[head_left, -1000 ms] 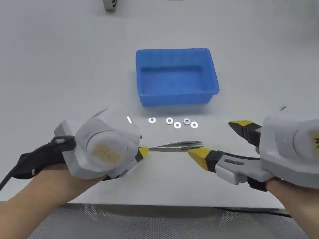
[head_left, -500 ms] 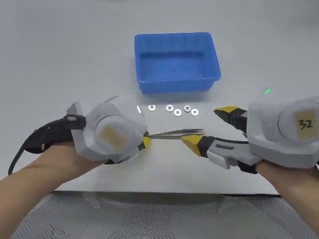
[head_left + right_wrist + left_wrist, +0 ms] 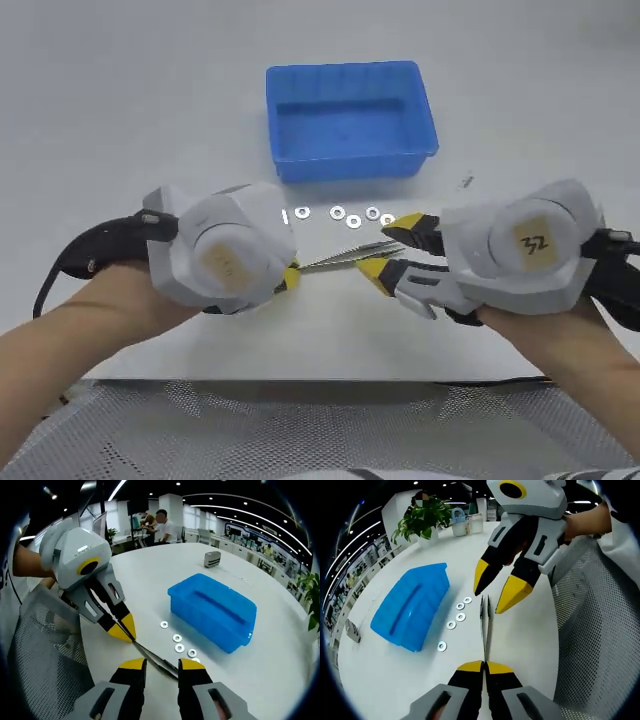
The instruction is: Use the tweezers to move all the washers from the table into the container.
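Observation:
A blue container (image 3: 345, 168) stands at the back of the white table. Several washers (image 3: 353, 220) lie in a row in front of it. My left gripper (image 3: 290, 277) is shut on the handle end of the steel tweezers (image 3: 340, 258), whose tips point right. My right gripper (image 3: 390, 245) is open, with its yellow-tipped jaws on either side of the tweezers' tip end. In the left gripper view the tweezers (image 3: 484, 625) run up from my left gripper (image 3: 485, 666) into the right gripper (image 3: 495, 585). The right gripper view shows the tweezers (image 3: 155, 657) crossing between my right gripper (image 3: 162, 664) jaws.
A small white piece (image 3: 285, 217) lies at the left end of the washer row. The table's front edge (image 3: 300, 380) runs just under both hands, with grey mesh below it. A small grey object (image 3: 212, 558) sits far back on the table.
My right gripper has moved left, up to the tweezers, and its open jaws now straddle their tip end. The left gripper still holds the tweezers, now tilted slightly upward.

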